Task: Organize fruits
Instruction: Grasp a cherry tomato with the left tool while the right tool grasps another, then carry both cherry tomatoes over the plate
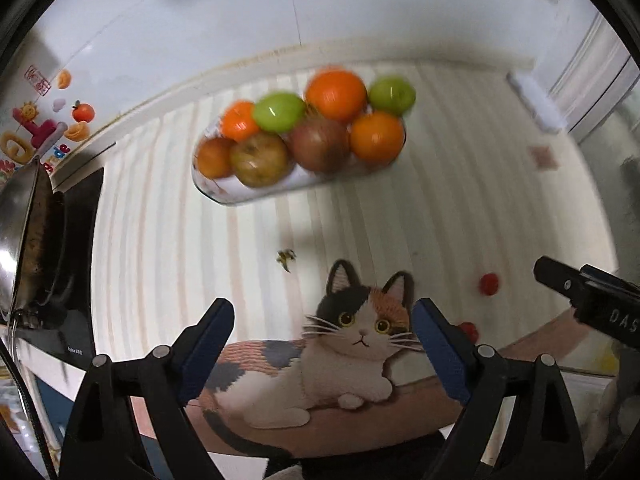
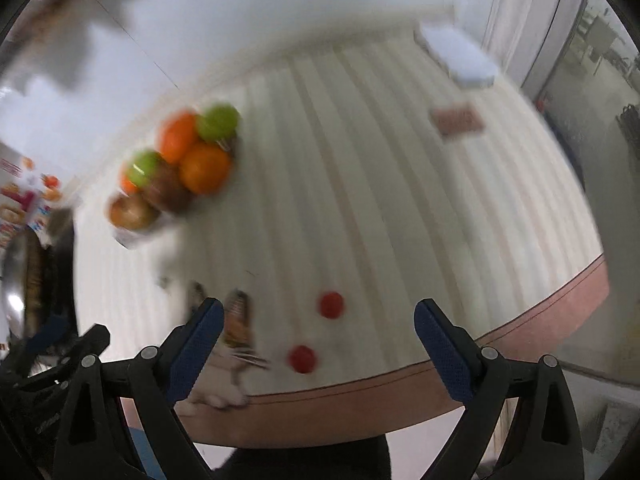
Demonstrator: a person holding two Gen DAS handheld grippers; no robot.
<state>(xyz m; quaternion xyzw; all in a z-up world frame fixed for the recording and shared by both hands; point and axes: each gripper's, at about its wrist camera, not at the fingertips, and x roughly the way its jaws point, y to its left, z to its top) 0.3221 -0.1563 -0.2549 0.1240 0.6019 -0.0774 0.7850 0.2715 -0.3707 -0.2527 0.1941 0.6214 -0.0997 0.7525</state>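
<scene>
A white bowl stands at the far middle of the striped tablecloth, piled with oranges, green apples and reddish apples. It shows blurred in the right wrist view. Two small red fruits lie on the cloth near the front right; they show in the right wrist view ahead of the fingers. My left gripper is open and empty above the cat print. My right gripper is open and empty near the front edge; it shows in the left wrist view.
A cat picture is printed on the cloth at the front edge. A steel pan on a black cooktop stands at the left. A white box and a reddish patch lie at the far right. A wall runs behind the table.
</scene>
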